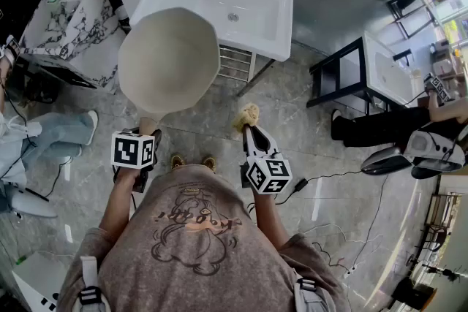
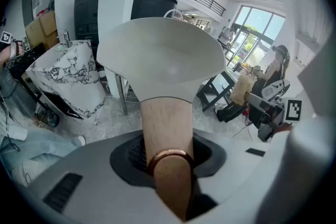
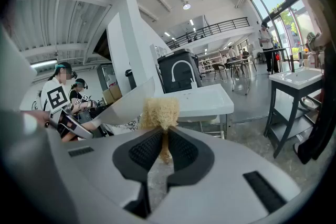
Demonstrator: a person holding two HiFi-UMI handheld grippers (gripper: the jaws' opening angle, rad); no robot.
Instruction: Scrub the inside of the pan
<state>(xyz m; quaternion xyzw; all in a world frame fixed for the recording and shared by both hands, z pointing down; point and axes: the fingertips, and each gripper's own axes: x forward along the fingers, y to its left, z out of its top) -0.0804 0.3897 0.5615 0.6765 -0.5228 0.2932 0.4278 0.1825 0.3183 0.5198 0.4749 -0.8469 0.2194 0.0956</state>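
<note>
A cream pan (image 1: 169, 60) with a wooden handle (image 2: 164, 136) is held up in the air in front of the sink, its underside facing the head camera. My left gripper (image 1: 144, 134) is shut on the handle; in the left gripper view the pan (image 2: 163, 57) fills the upper middle. My right gripper (image 1: 248, 129) is shut on a yellow fibrous scrubber (image 1: 247, 115), held to the right of the pan and apart from it. In the right gripper view the scrubber (image 3: 158, 112) sticks up between the jaws, with the pan (image 3: 123, 103) just to its left.
A white sink basin (image 1: 219, 5) with a tap stands behind the pan. A marble-patterned cabinet (image 1: 73, 29) is to the left, a black-framed stand with a white top (image 1: 369, 73) to the right. People sit or stand at both sides. Cables lie on the grey floor.
</note>
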